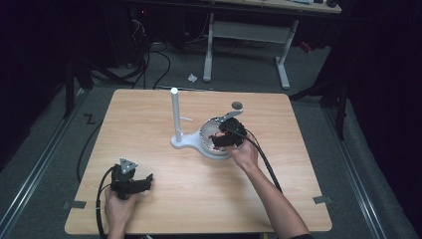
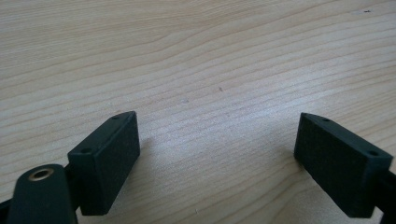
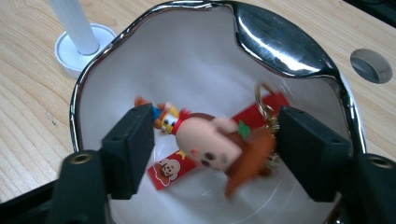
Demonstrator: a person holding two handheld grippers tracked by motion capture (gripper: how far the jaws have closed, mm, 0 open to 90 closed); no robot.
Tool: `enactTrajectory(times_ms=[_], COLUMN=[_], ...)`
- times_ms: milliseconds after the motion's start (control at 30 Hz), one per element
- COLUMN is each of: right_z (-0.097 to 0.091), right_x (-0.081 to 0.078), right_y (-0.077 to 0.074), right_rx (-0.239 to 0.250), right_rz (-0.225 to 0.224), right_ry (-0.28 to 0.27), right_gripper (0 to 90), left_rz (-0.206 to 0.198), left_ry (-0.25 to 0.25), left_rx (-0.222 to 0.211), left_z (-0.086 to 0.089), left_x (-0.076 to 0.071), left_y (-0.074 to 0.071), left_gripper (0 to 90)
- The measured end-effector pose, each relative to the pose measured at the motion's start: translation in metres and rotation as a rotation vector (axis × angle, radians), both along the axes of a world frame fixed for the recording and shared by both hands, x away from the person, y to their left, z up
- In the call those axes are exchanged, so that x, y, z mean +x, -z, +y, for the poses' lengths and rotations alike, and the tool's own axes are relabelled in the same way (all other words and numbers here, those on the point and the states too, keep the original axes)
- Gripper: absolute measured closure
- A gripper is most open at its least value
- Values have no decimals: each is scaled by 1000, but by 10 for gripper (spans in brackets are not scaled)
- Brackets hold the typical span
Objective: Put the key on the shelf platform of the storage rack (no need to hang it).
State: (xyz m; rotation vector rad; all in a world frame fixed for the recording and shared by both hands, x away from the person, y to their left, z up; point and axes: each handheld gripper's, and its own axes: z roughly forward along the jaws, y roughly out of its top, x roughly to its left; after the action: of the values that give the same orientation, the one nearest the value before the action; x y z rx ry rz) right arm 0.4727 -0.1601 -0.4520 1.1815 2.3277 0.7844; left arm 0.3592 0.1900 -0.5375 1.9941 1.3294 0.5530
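Dim workshop floor and a pale wooden table [image 1: 164, 199] frame the scene as a person works two hand-held grippers. Inside a white bowl [image 3: 196, 60] with a silver rim, the right gripper [image 3: 215, 144] hangs with its jaws partly apart, one to each side of a small doll keychain [image 3: 210, 142]. The pads stand close to the figure; whether they press on it cannot be told, so the grasp looks about to happen rather than secured. The keychain lies directly between the jaws on the bowl's bottom, its red tag [image 3: 170, 170] beneath it and its gold ring [image 3: 266, 109] just inside the farther pad. Beyond the bowl, ahead of the gripper, rises a white post on a round base [image 1: 175, 119], with a short peg on its side; judging by that, lifting the keychain out, perhaps to hang it, is all left to do. Well apart, near the table's front edge, the left gripper [image 2: 217, 158] rests wide open over bare wood, holding nothing.
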Motion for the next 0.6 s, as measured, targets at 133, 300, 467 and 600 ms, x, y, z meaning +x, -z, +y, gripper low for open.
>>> enactTrajectory(times_ms=[133,300,467,600], right_z=[-1,-3,-7,-18], right_x=[-1,-3,-10,-18], right_y=[-2,-5,-12,-19], right_rx=[13,26,44,70], right_rz=[-7,-6,-32,-53], right_ry=[-10,-16,-34,-41], right_gripper=[278,282,313,336], left_rz=[0,-1,-1,-1], left_ry=[-1,-2,-2,-2], left_rx=[-2,-2,-2,-2], left_z=[0,0,0,0], left_x=[0,0,0,0], left_y=[0,0,0,0], left_gripper=[148,148,148,148])
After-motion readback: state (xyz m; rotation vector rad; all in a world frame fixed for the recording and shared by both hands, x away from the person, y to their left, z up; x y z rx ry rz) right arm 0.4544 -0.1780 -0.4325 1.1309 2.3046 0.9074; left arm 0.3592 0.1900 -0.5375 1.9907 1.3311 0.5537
